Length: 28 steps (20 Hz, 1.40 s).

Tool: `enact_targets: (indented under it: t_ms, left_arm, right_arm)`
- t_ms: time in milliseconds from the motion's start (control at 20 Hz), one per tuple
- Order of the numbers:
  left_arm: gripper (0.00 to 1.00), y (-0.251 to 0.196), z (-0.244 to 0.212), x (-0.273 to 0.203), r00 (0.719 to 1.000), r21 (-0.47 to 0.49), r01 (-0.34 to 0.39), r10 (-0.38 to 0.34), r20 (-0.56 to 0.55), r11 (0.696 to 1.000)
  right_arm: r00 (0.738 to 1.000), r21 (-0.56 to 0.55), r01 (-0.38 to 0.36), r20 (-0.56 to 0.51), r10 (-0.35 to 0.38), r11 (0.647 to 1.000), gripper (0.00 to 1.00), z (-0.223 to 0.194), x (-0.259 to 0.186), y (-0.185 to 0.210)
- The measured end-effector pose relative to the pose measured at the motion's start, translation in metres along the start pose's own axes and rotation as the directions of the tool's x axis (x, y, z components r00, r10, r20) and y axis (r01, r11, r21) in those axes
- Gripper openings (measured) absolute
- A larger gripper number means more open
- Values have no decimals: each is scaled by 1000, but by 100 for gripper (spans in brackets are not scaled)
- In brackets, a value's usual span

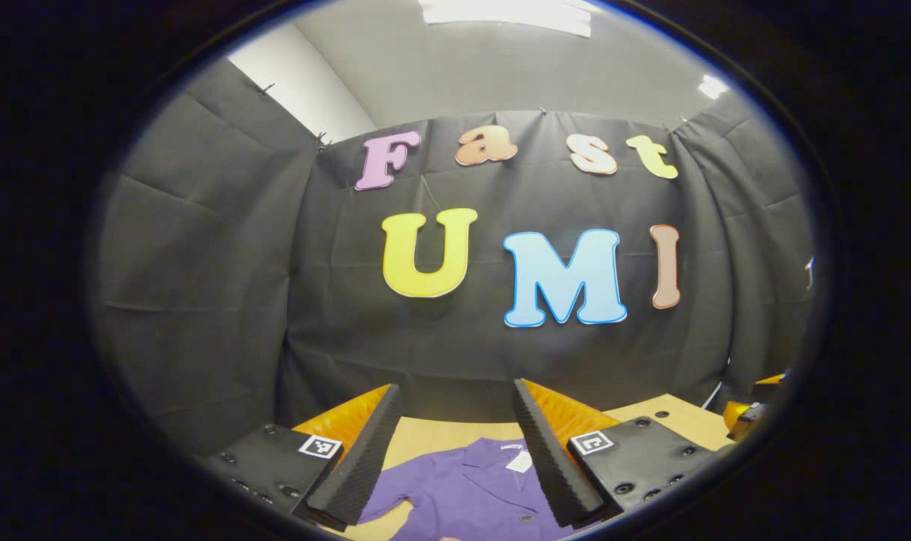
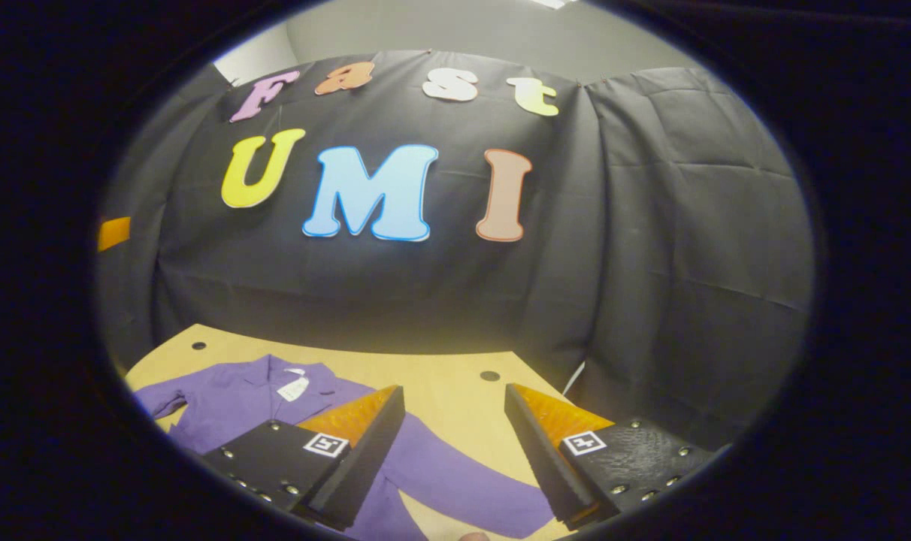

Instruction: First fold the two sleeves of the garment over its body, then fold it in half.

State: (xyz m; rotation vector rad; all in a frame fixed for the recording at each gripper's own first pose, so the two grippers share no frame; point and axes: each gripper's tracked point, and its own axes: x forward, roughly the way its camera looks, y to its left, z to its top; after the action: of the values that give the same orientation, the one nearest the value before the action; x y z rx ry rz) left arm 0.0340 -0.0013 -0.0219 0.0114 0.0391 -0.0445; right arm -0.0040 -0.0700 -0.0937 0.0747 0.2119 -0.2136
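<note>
Both my claws, left claw (image 1: 455, 451) and right claw (image 2: 455, 451), hang wide open, empty, above the purple shirt (image 2: 275, 398) spread flat on the counter (image 2: 448, 376). Risk: pinching body cloth along with the right sleeve (image 2: 463, 481), dragging everything askew.

A light wooden tabletop (image 2: 455, 379) with small dark round holes stood before the creased black cloth booth wall (image 2: 673, 248) — a pale grey ceiling (image 1: 500, 68) above.
</note>
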Motion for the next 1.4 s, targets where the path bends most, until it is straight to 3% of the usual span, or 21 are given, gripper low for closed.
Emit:
enact_targets:
  t_ms: [200,300,700,900,1100,1250,1400]
  left_arm:
    - [95,-5,-2,4,1000,-11,14,-14,-4,1000]
    - [95,-9,-4,6,1000,-7,26,-26,-8,1000]
    - [95,-15,-24,20,997,1,67,-67,-41,998]
    - [94,-9,-33,30,996,-14,60,-60,-62,998]
    - [94,-6,-36,35,996,-14,54,-55,-67,998]
    - [95,-7,-40,36,996,-15,59,-59,-71,998]
    - [95,-9,-41,34,996,-1,64,-64,-68,998]
  right_arm:
    - [990,37,91,-108,-86,995,88,-44,8,-30]
    - [971,52,151,-194,-138,987,88,-76,9,-47]
    - [821,103,377,-498,-280,921,88,-194,1,-103]
    - [744,126,441,-606,-283,889,89,-232,0,-113]
    - [698,95,451,-657,-285,887,89,-254,3,-115]
    - [670,117,471,-692,-268,875,89,-263,3,-115]
    - [664,147,479,-706,-247,866,92,-273,10,-115]
